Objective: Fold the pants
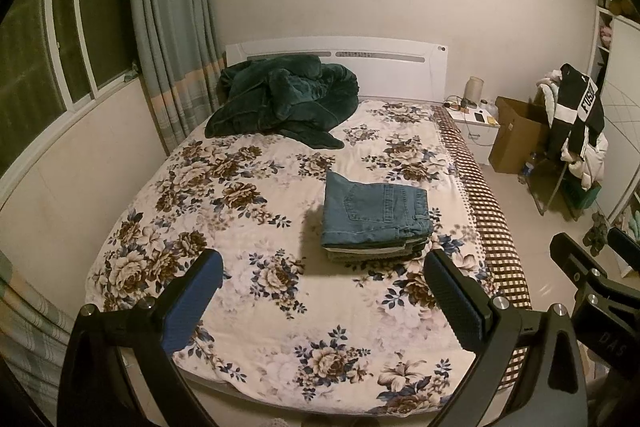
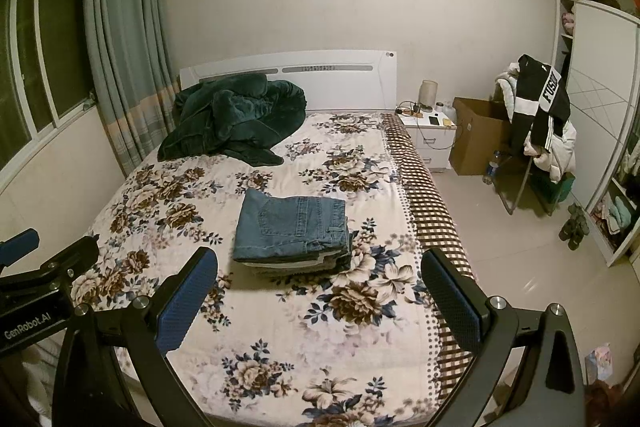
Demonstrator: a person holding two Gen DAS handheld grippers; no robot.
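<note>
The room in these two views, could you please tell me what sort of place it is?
It looks like a home bedroom: a bed with a floral-print cover and white headboard, a small white bedside cabinet next to it, and grey-green striped curtains beside a window. A folded stack of blue denim pants lies on the bed.

Blue denim pants [image 1: 374,215] on a cream bedspread [image 1: 248,227] with brown-and-blue flowers; blanket [image 1: 284,99] dark green, perhaps teal.

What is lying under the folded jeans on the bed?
Under the folded jeans lies a stack of other folded clothes; only their grey and dark edges show. What garments they are is covered. The stack rests on the floral bedspread.
</note>
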